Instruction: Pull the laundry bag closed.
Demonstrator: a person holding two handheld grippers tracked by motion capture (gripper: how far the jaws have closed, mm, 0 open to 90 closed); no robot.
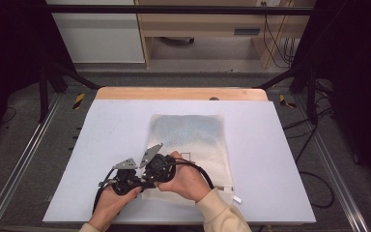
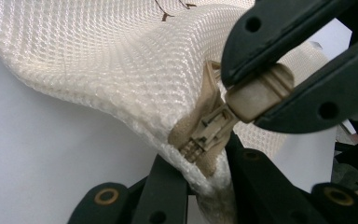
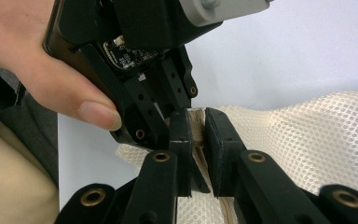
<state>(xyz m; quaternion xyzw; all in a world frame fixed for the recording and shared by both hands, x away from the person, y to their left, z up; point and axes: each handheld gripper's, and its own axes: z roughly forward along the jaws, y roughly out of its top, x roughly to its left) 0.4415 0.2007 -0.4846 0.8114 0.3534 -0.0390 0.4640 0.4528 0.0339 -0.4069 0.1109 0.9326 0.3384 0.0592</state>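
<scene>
Mesh bag (image 1: 189, 140) is laid flat on the white table (image 1: 101, 145), near the front edge, its near-left corner lifted. Zipper pull (image 2: 256, 95) at that corner is clamped between the right gripper (image 2: 261, 100) fingers. Bag corner fabric by the zipper end is pinched by the left gripper (image 3: 177, 119) fingers, pressed together on it. Both hands are brought close together over the corner, the left hand (image 1: 113, 200) low at the table front, the right hand (image 1: 186, 181) resting on the bag. Open table surface is left on both sides and behind the bag.
</scene>
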